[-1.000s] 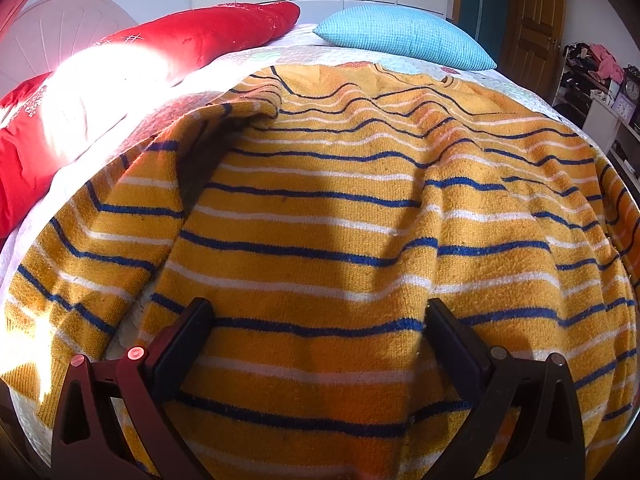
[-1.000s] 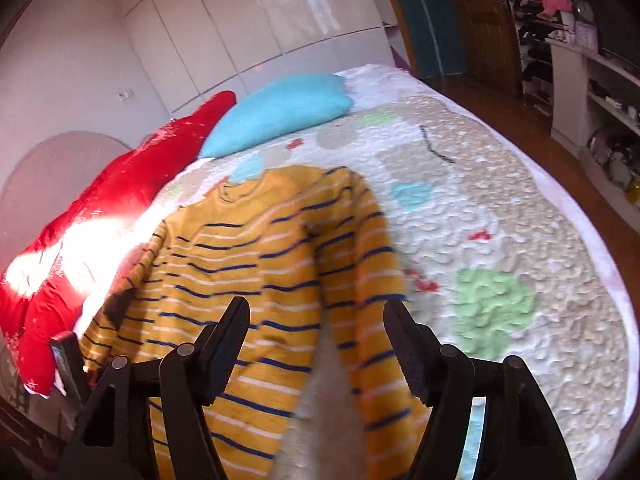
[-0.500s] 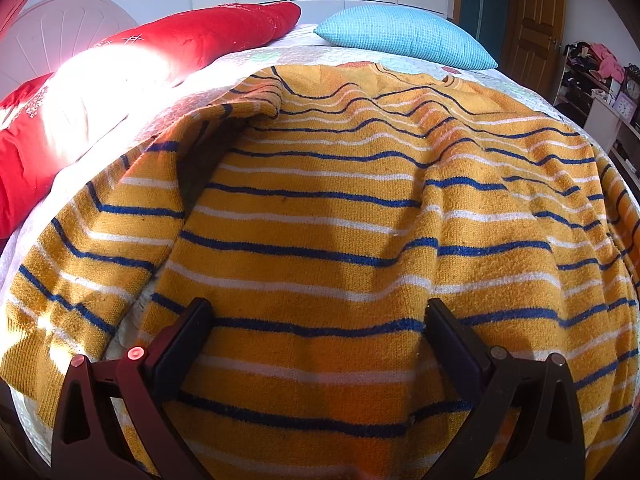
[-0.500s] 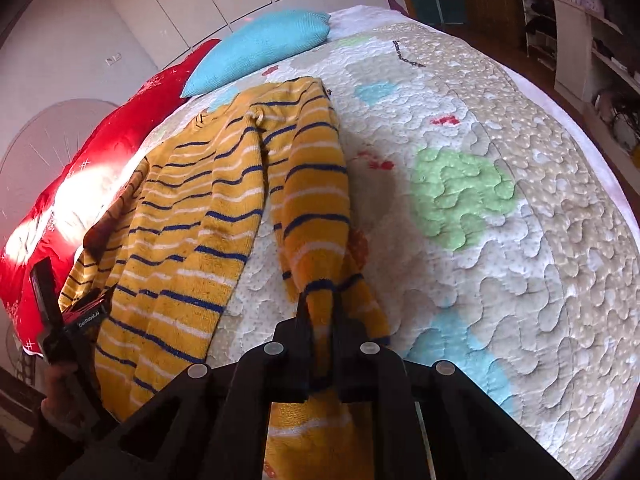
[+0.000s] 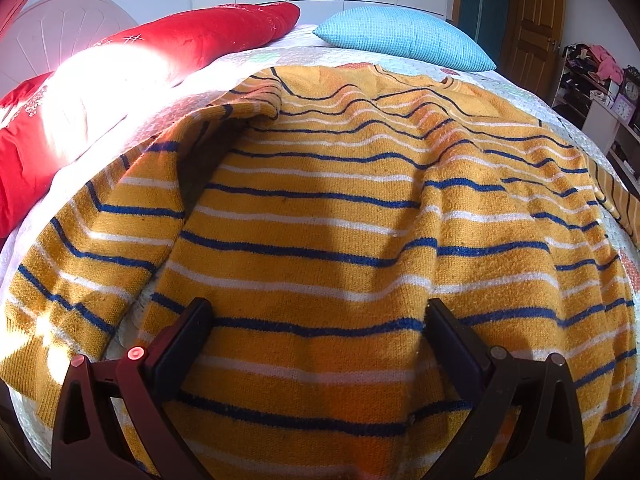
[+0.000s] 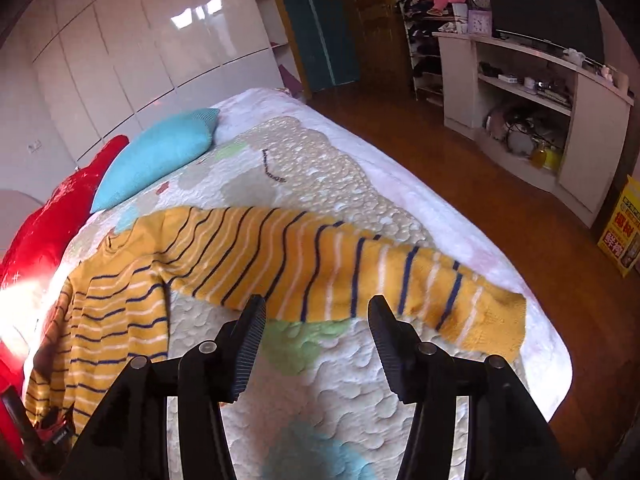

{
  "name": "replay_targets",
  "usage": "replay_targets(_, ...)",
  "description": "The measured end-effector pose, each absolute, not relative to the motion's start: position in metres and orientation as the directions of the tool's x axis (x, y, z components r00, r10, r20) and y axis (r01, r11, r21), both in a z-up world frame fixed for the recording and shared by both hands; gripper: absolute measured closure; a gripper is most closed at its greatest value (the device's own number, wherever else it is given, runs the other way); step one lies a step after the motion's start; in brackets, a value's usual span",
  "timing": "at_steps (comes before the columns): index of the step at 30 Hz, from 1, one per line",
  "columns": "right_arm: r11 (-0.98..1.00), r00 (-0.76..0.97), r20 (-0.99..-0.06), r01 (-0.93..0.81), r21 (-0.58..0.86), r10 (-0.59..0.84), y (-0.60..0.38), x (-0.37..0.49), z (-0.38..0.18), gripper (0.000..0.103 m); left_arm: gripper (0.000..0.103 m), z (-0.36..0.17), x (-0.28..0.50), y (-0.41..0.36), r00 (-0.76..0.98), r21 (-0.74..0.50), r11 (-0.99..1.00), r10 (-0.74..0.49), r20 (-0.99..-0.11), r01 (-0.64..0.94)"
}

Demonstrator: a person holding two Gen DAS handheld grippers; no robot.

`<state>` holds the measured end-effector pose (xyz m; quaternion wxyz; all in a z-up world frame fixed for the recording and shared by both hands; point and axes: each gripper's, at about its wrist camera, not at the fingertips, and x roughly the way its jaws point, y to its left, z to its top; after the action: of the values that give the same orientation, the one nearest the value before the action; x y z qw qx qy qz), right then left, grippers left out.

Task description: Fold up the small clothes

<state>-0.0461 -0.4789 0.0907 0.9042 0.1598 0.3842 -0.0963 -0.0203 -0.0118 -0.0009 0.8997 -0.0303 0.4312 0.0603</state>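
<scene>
Both hand-held grippers gape wide (empty) over the sweater (image 6: 304, 264).

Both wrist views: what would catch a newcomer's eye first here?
The yellow striped sweater dominates, its body spread on the quilted bed, with one sleeve stretched flat toward the bed's right edge. The open right gripper hangs just short of that sleeve, and the open left gripper sits low over the sweater's body. A red pillow and blue pillow lie beyond it.
</scene>
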Motion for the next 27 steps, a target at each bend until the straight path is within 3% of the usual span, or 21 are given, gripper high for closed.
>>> replay_targets(3, 0.954, 0.679, -0.734, 0.211, 0.212, 0.013, -0.445, -0.047, 0.080, 0.045, 0.006, 0.013, -0.024, -0.001, 0.588, -0.075, 0.989, 0.013, -0.809, -0.126)
replay_targets(6, 0.975, 0.670, -0.740, 0.123, 0.183, 0.055, -0.412, -0.044, 0.073, 0.042, 0.008, 0.044, -0.047, 0.020, 0.647, -0.187, 0.977, -0.075, -0.758, -0.106)
replay_targets(9, 0.985, 0.655, -0.751, 0.053, 0.162, 0.088, -0.386, -0.040, 0.065, 0.041, 0.008, 0.068, -0.065, 0.056, 0.696, -0.141, 0.974, 0.023, -0.718, -0.177)
replay_targets(14, 0.982, 0.620, -0.770, -0.006, 0.190, 0.152, -0.353, -0.036, 0.048, 0.041, 0.008, 0.058, -0.068, 0.150, 0.606, -0.052, 0.907, 0.235, -0.760, -0.417)
replay_targets(18, 0.983, 0.583, -0.795, -0.039, 0.180, 0.169, -0.329, -0.034, 0.037, 0.041, 0.008, 0.030, -0.064, 0.199, 0.558, -0.161, 0.890, 0.119, -0.821, -0.427)
replay_targets(19, 0.983, 0.575, -0.801, -0.046, 0.176, 0.170, -0.323, -0.034, 0.035, 0.041, 0.012, 0.024, -0.061, 0.203, 0.557, -0.205, 0.893, 0.059, -0.829, -0.400)
replay_targets(21, 0.985, 0.562, -0.810, -0.055, 0.162, 0.165, -0.314, -0.034, 0.031, 0.041, 0.064, 0.017, -0.059, 0.205, 0.546, -0.244, 0.892, 0.003, -0.838, -0.379)
replay_targets(22, 0.986, 0.558, -0.814, -0.059, 0.154, 0.160, -0.310, -0.034, 0.030, 0.041, 0.074, 0.018, -0.057, 0.205, 0.547, -0.252, 0.893, -0.007, -0.837, -0.373)
replay_targets(23, 0.987, 0.554, -0.818, -0.061, 0.148, 0.157, -0.308, -0.034, 0.030, 0.041, 0.099, 0.021, -0.056, 0.208, 0.561, -0.304, 0.885, -0.060, -0.826, -0.352)
replay_targets(25, 0.988, 0.545, -0.824, -0.062, 0.144, 0.155, -0.305, -0.032, 0.030, 0.041, 0.100, 0.026, -0.052, 0.219, 0.564, -0.356, 0.860, -0.101, -0.820, -0.365)
replay_targets(27, 0.989, 0.546, -0.824, -0.057, 0.140, 0.148, -0.304, -0.030, 0.033, 0.041, 0.100, 0.038, -0.046, 0.230, 0.560, -0.273, 0.865, 0.012, -0.828, -0.422)
